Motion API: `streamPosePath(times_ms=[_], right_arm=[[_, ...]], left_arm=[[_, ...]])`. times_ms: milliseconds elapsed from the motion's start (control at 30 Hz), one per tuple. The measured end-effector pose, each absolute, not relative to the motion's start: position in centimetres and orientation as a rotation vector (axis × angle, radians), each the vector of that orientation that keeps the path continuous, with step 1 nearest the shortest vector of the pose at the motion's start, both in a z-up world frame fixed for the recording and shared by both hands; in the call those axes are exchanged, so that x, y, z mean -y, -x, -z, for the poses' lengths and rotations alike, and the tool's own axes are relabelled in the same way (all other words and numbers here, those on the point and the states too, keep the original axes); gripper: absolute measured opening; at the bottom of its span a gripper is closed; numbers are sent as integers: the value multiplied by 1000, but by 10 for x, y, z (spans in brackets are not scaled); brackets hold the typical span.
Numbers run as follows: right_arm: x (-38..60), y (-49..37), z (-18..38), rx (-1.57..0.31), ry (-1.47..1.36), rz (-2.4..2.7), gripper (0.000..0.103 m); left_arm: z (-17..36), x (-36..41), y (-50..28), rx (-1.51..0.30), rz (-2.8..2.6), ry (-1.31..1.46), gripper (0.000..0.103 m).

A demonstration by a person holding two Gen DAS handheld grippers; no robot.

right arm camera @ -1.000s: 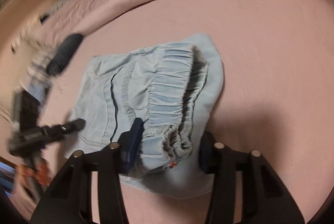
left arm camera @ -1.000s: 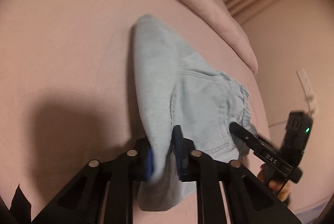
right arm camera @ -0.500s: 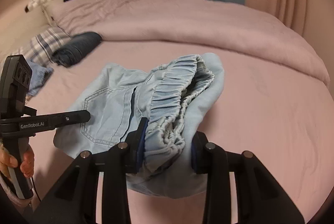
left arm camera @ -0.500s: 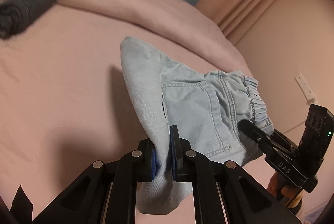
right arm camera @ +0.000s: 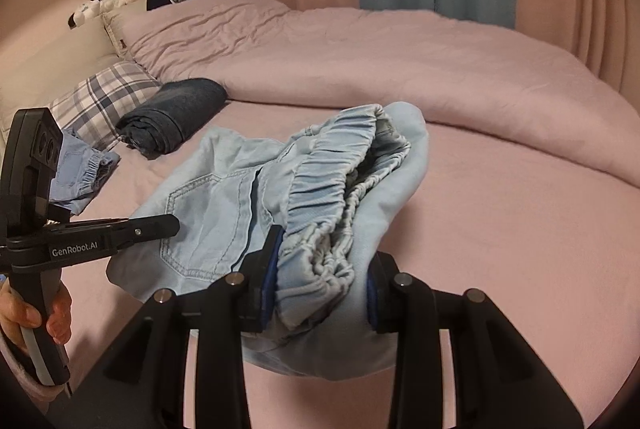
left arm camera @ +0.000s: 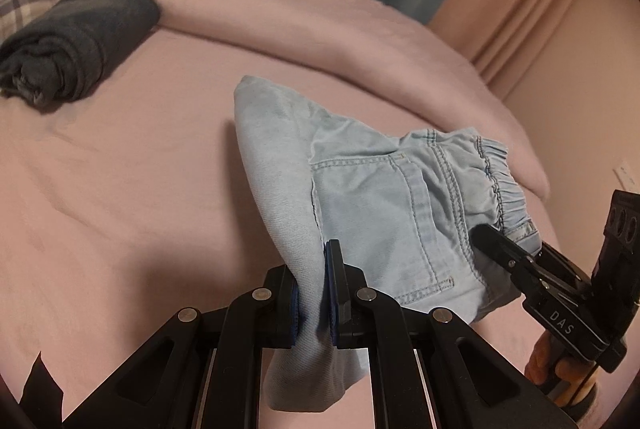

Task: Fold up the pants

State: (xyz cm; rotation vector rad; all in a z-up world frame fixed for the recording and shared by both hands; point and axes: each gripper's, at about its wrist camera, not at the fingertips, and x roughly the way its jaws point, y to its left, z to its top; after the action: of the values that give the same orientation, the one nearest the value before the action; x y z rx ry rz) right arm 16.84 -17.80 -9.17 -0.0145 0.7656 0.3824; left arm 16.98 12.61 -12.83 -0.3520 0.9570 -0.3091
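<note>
While both grippers carry the folded pants (right arm camera: pixel 224 213) off the bed (right arm camera: pixel 520 229) | left gripper (left arm camera: pixel 314 293) clamps the fold edge | right gripper (right arm camera: pixel 320 293), newly tightened, pinches the bunched waistband (right arm camera: pixel 340 165) | bundle now lifted, likely heading to the stack.

Left gripper (left arm camera: pixel 314 299) clamped; right gripper (right arm camera: pixel 320 293) clamped wider.

- Light-blue pants (left arm camera: pixel 384 213) now lifted higher off the pink bed sheet (left arm camera: pixel 120 189).
- Right gripper (right arm camera: pixel 320 289) jaws have just been closing, waistband bunched between them.
- Rolled dark garment (left arm camera: pixel 76 41) now in left-wrist view.
</note>
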Motion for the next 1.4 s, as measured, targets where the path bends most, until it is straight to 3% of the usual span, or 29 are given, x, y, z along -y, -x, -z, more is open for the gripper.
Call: streamPosePath(times_ms=[400, 1400], right_arm=[[172, -205, 153, -909, -39, -359, 36], [165, -213, 166, -952, 2, -318, 40]], left_arm=[[157, -127, -183, -1002, 263, 299, 7], [160, -118, -190, -1054, 221, 209, 8]])
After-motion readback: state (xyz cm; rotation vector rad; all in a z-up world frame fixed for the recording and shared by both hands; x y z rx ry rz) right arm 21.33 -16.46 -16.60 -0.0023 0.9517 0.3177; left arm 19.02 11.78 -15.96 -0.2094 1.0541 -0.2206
